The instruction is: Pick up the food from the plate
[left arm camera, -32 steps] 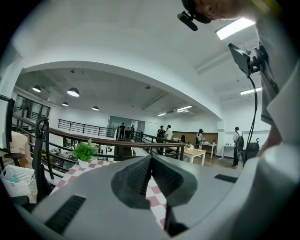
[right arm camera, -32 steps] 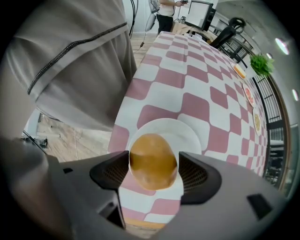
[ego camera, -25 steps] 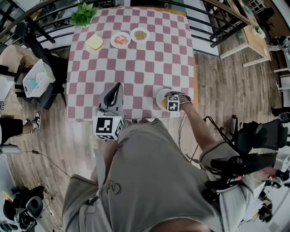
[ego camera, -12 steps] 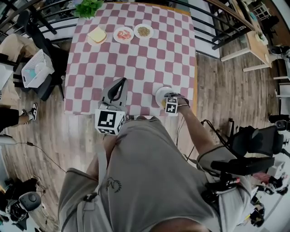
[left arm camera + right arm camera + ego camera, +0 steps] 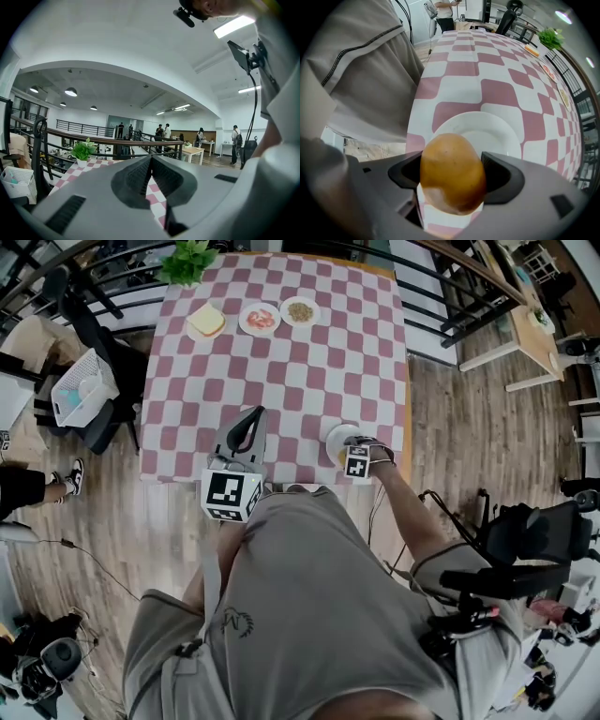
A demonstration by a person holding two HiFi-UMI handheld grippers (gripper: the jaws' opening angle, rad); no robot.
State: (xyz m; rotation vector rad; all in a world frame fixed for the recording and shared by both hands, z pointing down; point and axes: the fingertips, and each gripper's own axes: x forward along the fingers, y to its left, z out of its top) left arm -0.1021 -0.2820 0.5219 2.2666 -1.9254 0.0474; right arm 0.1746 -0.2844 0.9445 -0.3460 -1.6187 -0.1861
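A wooden floor (image 5: 469, 427) is seen all round. A table (image 5: 281, 371), covered in a pink-and-white check cloth, is set in the middle, with black railings (image 5: 441, 296) at its far and right sides. The near part of the head view is filled by the wearer's grey shirt (image 5: 309, 615). A white basket (image 5: 80, 395) is seen left of the table. A potted plant (image 5: 190, 261) is stood at the table's far left corner. Three items are laid in a row along the far edge, left to right: a bread slice (image 5: 205, 321), a plate of red food (image 5: 260, 319) and a plate of brownish food (image 5: 300, 311).

The left gripper (image 5: 255, 414) is held over the near edge of the table, about level and pointed toward the far side. Its jaws are pressed together with nothing between them.

The right gripper (image 5: 451, 174) is pointed straight down over the white plate (image 5: 499, 129), which is set at the near right corner of the table. Its jaws are spread wide and have just been opening. The food (image 5: 450, 159), a rounded orange-brown lump, is found between them, on the near side of the plate. The pads are seen just beside its two sides, and no squeeze on it is made out.
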